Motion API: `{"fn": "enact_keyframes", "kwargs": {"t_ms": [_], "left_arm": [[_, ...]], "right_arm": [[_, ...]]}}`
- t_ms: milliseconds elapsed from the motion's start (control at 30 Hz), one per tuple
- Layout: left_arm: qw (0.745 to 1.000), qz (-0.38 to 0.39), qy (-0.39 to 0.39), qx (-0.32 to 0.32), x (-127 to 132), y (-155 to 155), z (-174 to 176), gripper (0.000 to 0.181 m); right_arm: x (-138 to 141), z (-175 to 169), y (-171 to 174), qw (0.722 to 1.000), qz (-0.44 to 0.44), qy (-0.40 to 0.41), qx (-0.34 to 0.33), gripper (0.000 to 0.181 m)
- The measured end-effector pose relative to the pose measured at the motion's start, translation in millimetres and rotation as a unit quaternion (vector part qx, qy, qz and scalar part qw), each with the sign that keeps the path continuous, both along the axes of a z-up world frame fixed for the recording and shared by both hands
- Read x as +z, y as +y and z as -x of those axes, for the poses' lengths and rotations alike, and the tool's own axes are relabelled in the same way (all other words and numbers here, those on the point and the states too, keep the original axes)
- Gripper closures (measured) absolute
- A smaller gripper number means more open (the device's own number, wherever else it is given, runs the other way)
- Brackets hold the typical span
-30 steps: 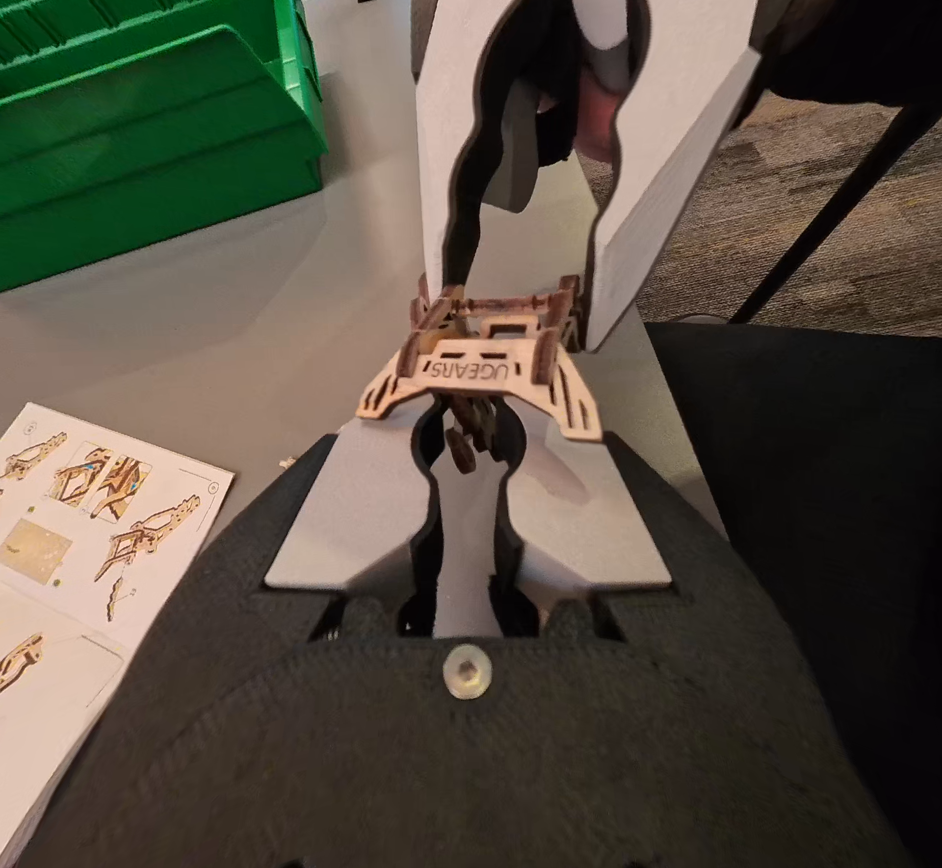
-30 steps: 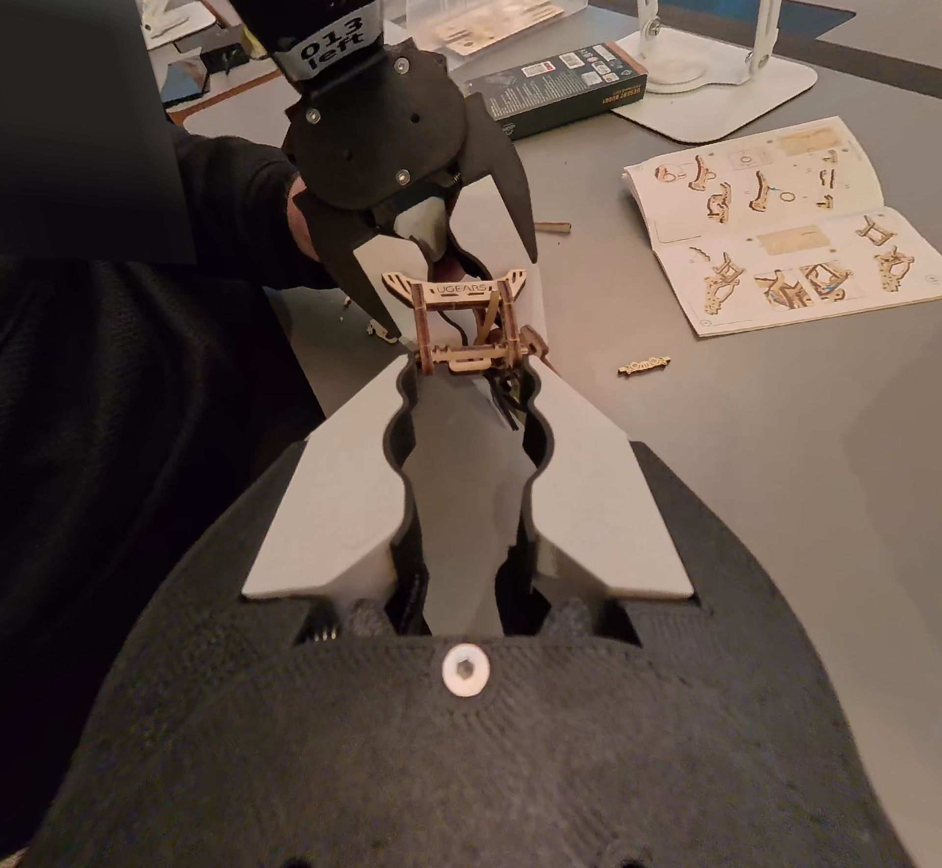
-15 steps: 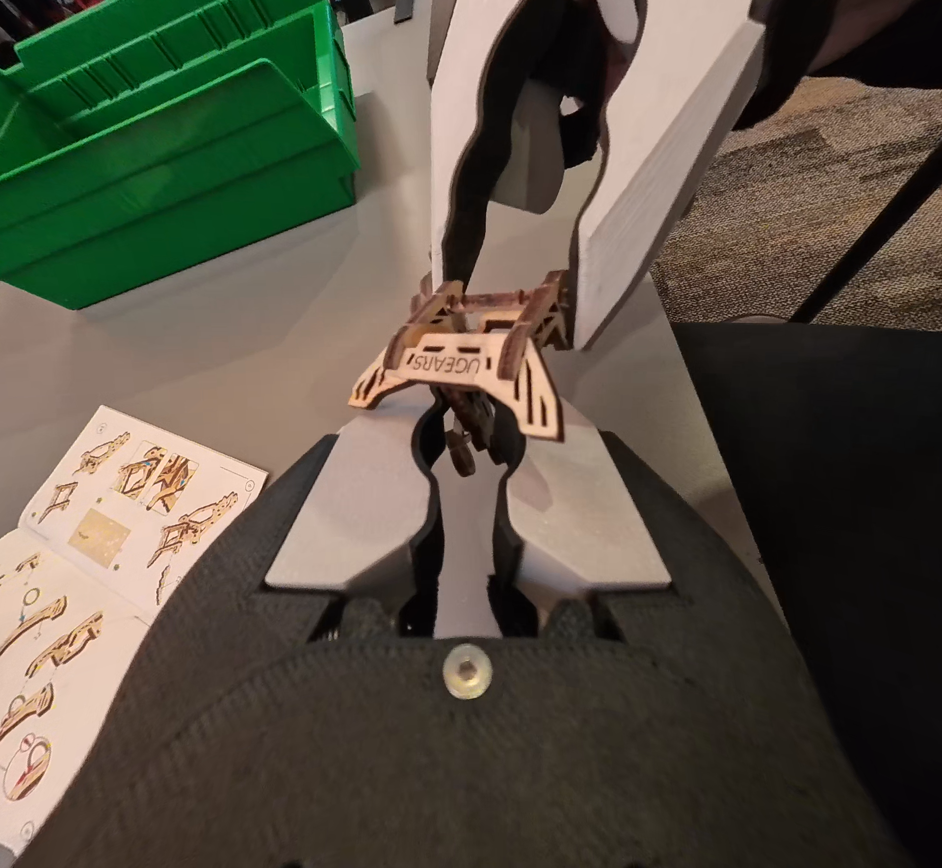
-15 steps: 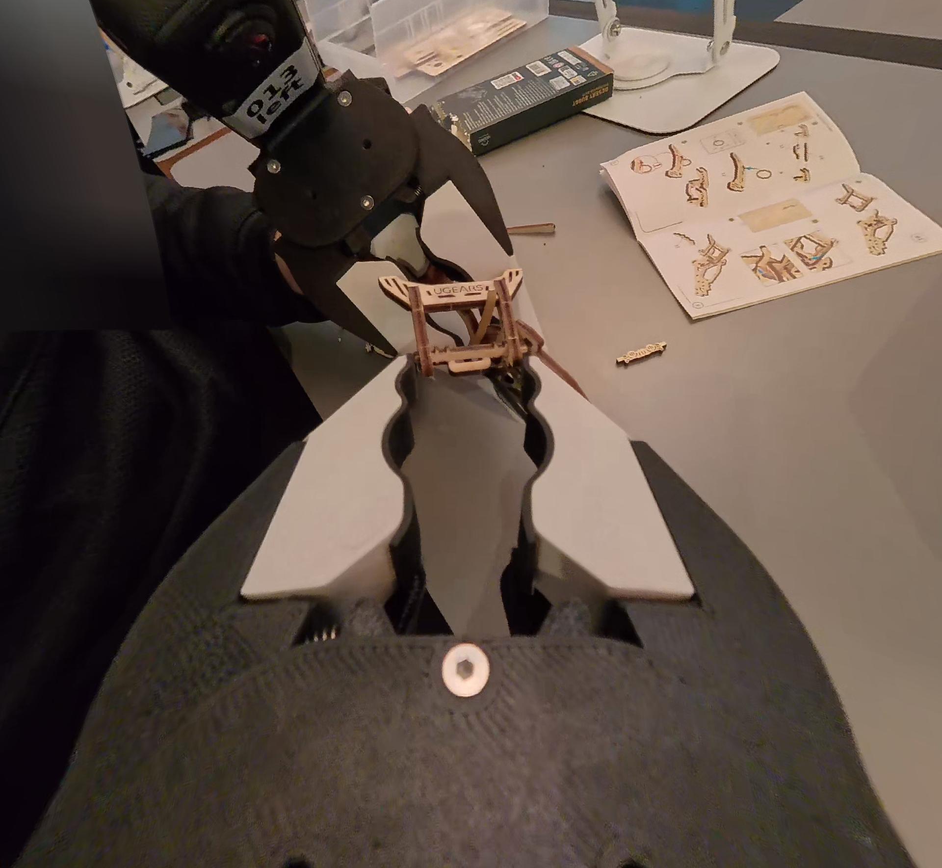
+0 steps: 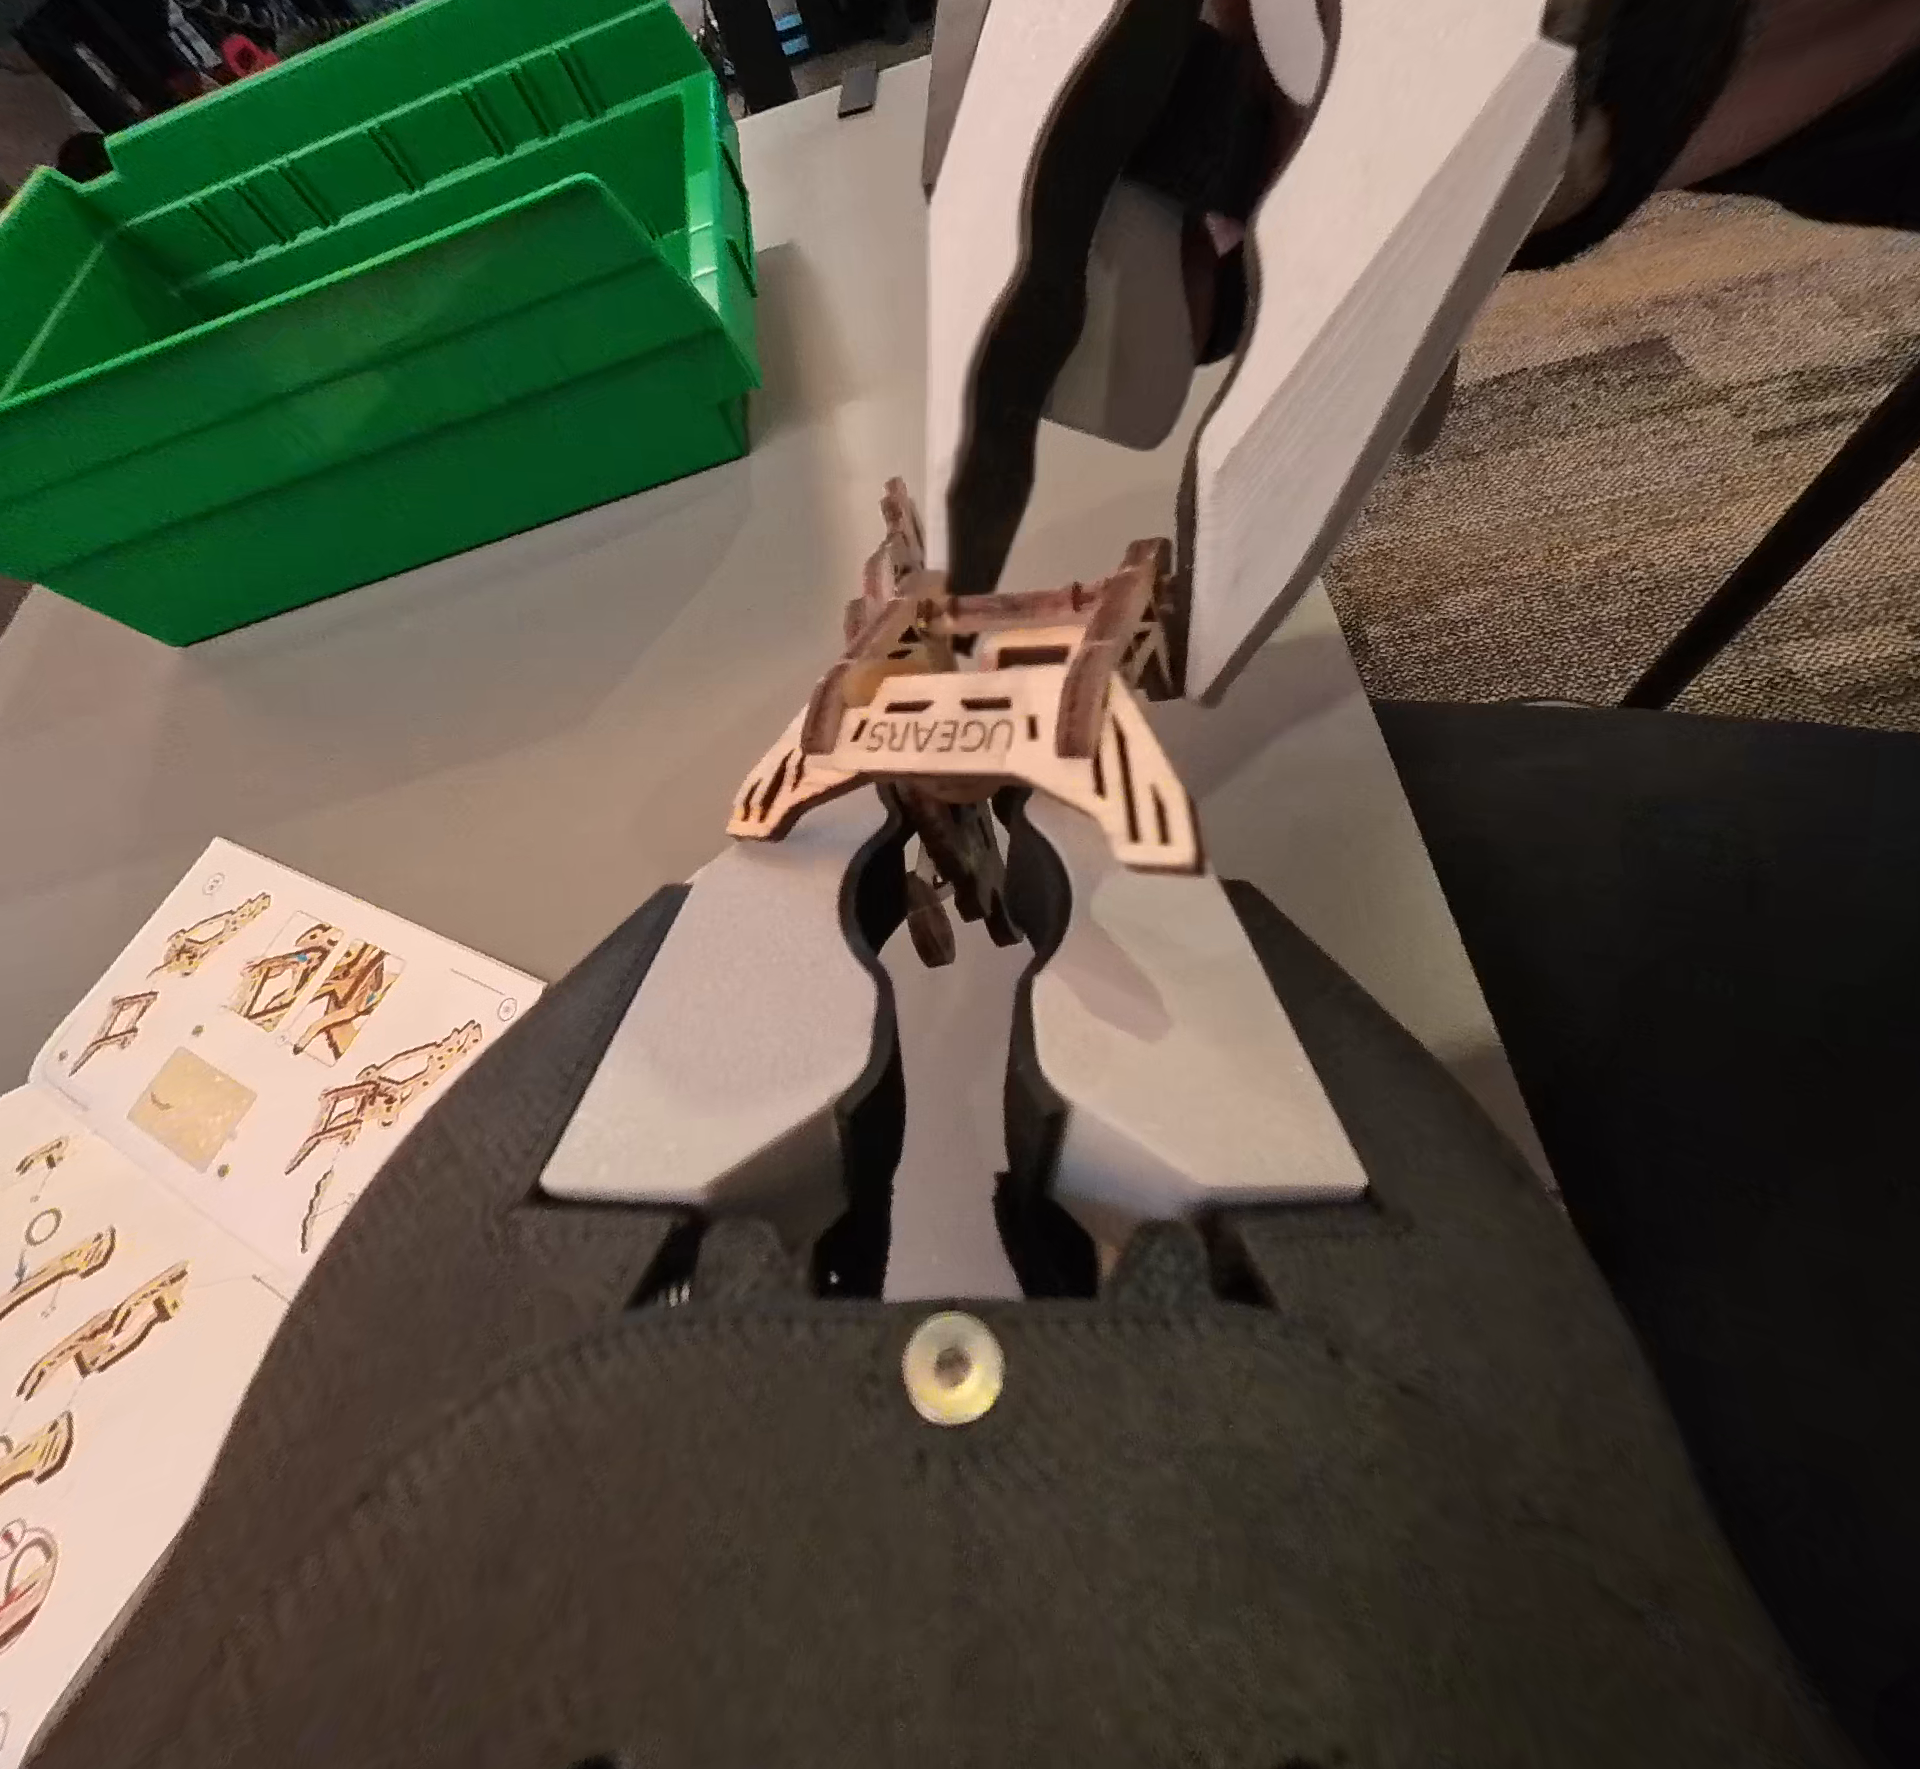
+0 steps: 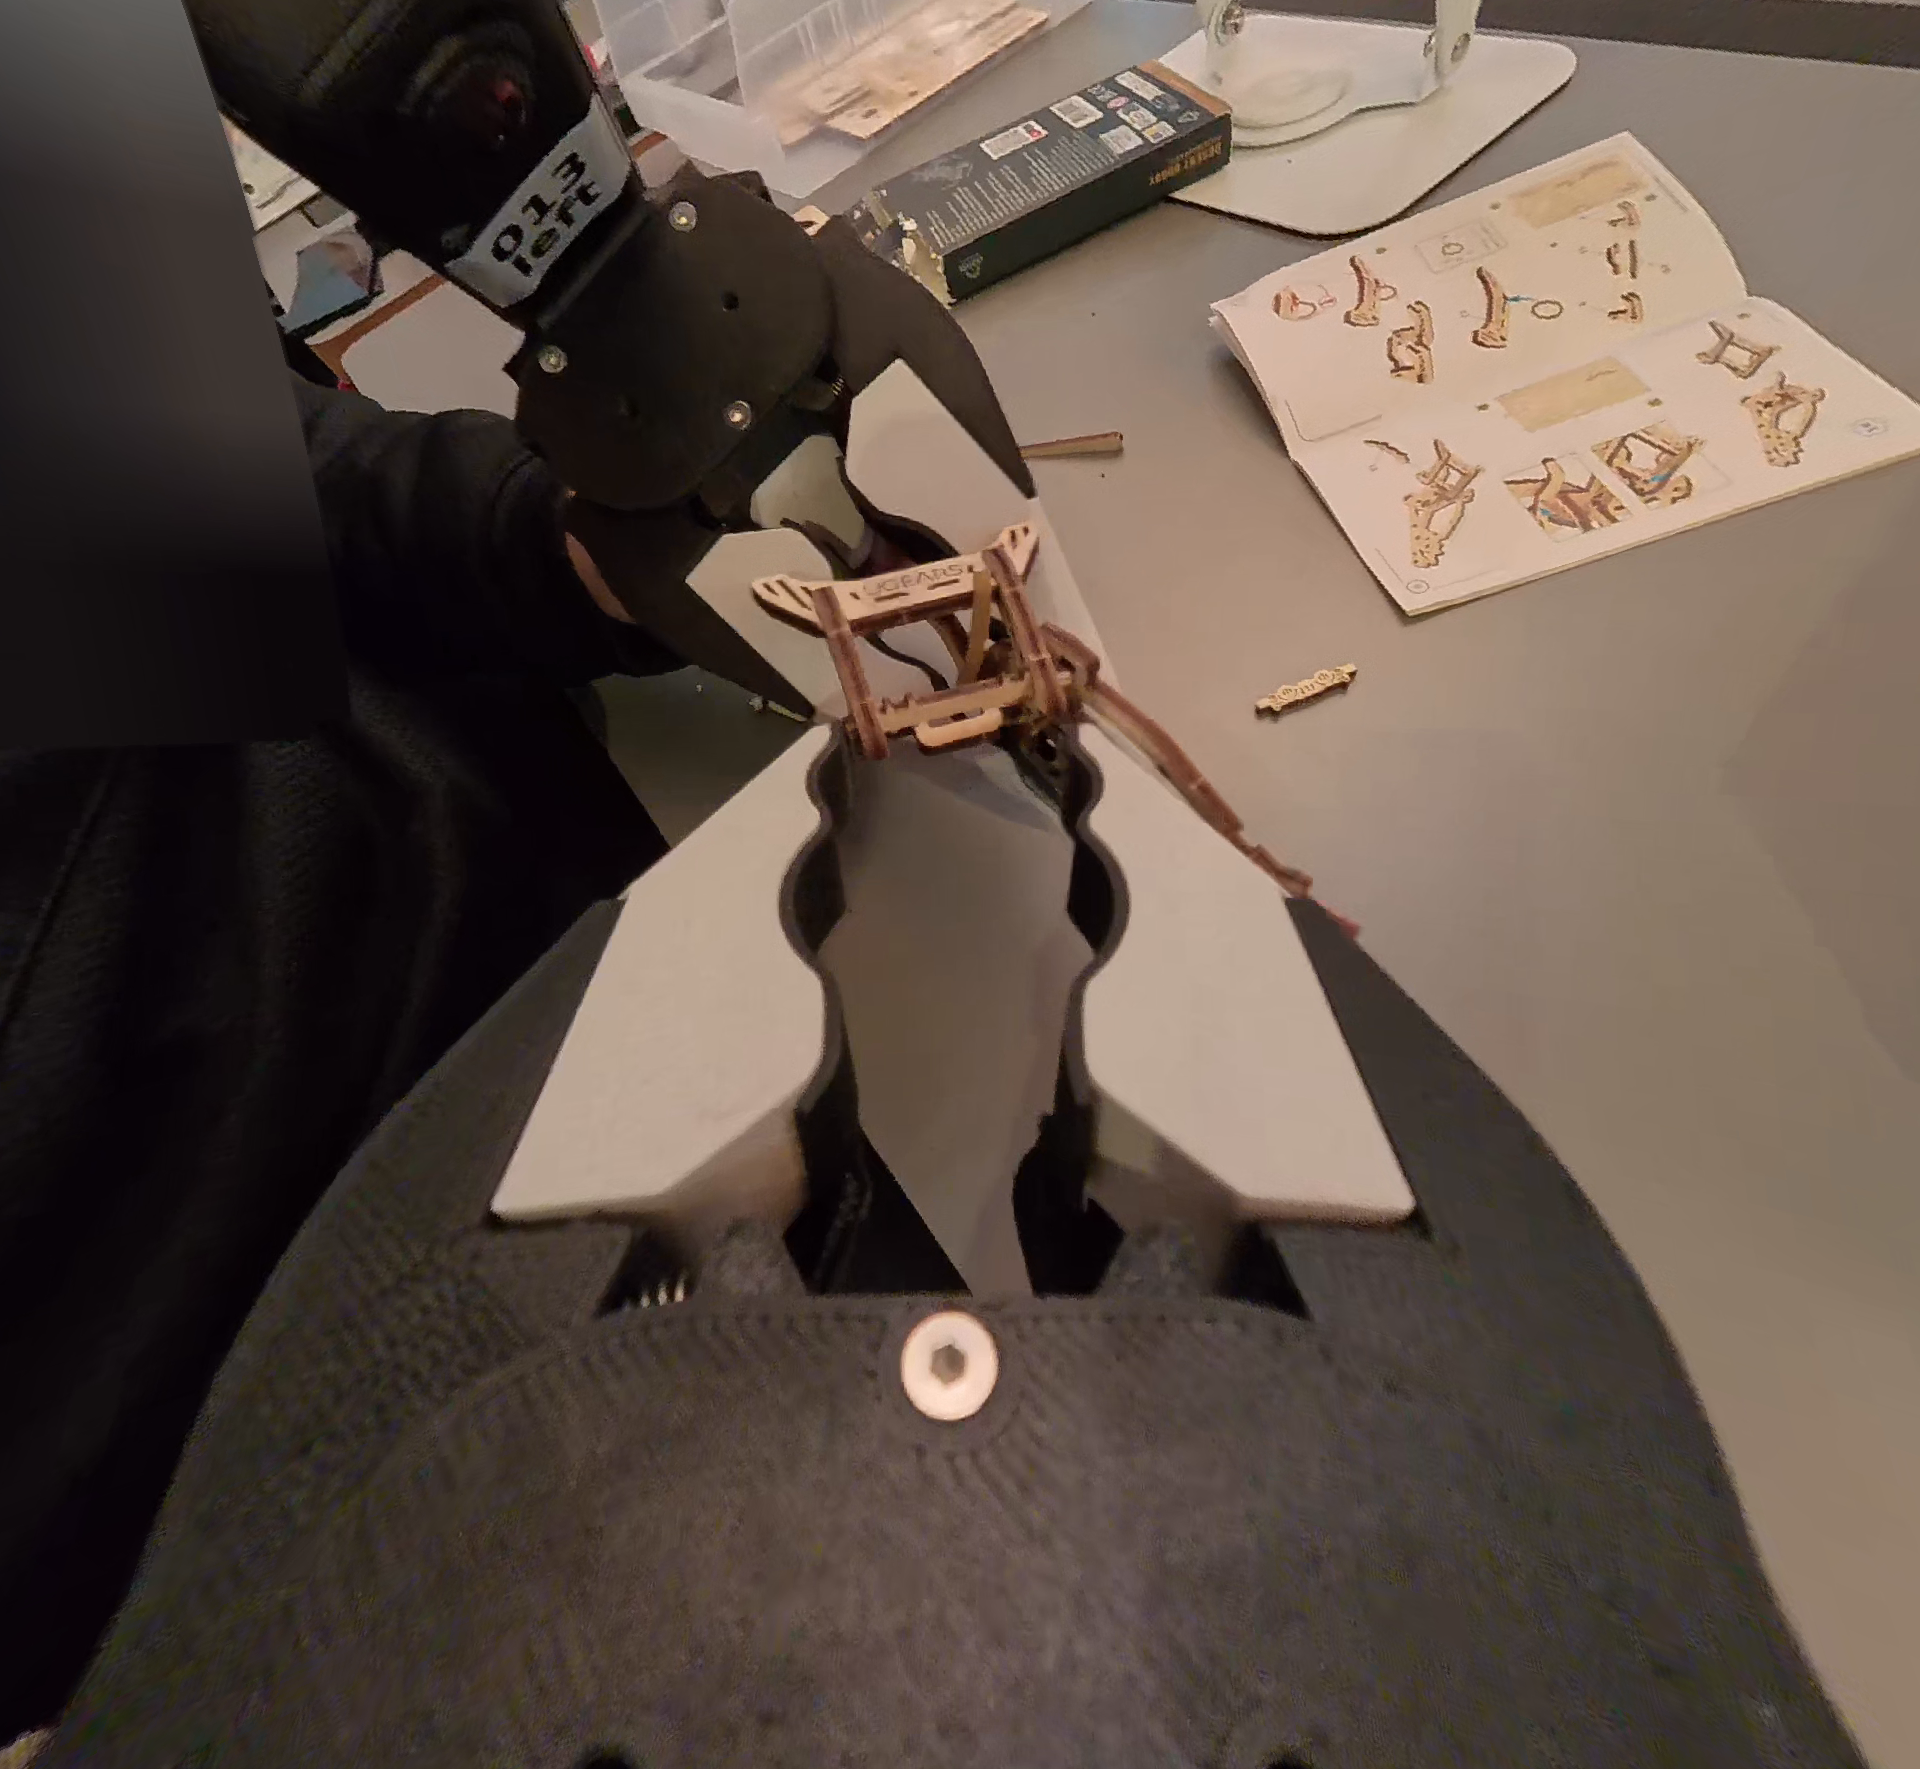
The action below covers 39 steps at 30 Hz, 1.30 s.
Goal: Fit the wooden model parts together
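A small wooden model frame (image 5: 966,732) is held in the air between my two grippers, above the grey table (image 5: 416,711). My left gripper (image 5: 951,862) is shut on the dark lower part under the pale cross plate. My right gripper (image 5: 1081,628) comes in from above in that view, with a finger on each side of the frame's far end. In the right wrist view my right gripper (image 6: 956,753) is shut on the model (image 6: 914,639). The left gripper (image 6: 904,597) reaches in from the upper left. A thin wooden arm (image 6: 1174,784) sticks out to the right.
Green bins (image 5: 364,285) stand at the far left. An open instruction booklet (image 6: 1610,369) lies on the table. A clear bin with wooden sheets (image 6: 883,5), a dark box (image 6: 1039,171), a white lamp base (image 6: 1351,88), a small loose wooden piece (image 6: 1306,689) and a stick (image 6: 1070,444) lie beyond. My hands' fingertips stand some 4 cm from each other.
Both grippers have turned together with the model; the left gripper leans more to the left in the right wrist view. The thin wooden arm now shows out to the right.
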<state>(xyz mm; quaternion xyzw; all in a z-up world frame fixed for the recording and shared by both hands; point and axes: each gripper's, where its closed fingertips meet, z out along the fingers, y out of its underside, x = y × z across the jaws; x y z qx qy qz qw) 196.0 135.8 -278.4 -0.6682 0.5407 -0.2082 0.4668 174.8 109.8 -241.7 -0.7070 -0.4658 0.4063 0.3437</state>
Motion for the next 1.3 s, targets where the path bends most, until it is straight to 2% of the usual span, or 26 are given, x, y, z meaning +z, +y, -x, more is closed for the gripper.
{"fn": "enact_keyframes", "kwargs": {"t_ms": [200, 467, 667, 1000, 1300], "left_arm": [[1.0, -0.012, -0.01, 0.012, 3.0, 3.4, 0.5, 0.172], [0.999, -0.014, -0.027, 0.011, 7.1, 3.1, -1.2, 0.172], [0.999, -0.007, -0.049, 0.001, 12.1, 1.5, -4.4, 0.171], [0.998, -0.015, -0.064, -0.005, 21.5, -0.1, -7.7, 0.171], [0.997, -0.051, -0.049, 0.001, 27.6, 2.8, -5.6, 0.171]], "right_arm": [[7.3, 1.3, -3.3, 0.999, 0.02, 0.036, 0.01, 0.158], [12.8, 0.1, -2.7, 0.994, 0.042, 0.097, 0.023, 0.158], [16.5, -0.9, -1.9, 0.991, 0.02, 0.128, 0.035, 0.158], [25.2, -4.5, -1.0, 0.975, 0.065, 0.209, 0.045, 0.158], [27.4, -7.3, -0.7, 0.964, 0.112, 0.237, 0.048, 0.156]]}}
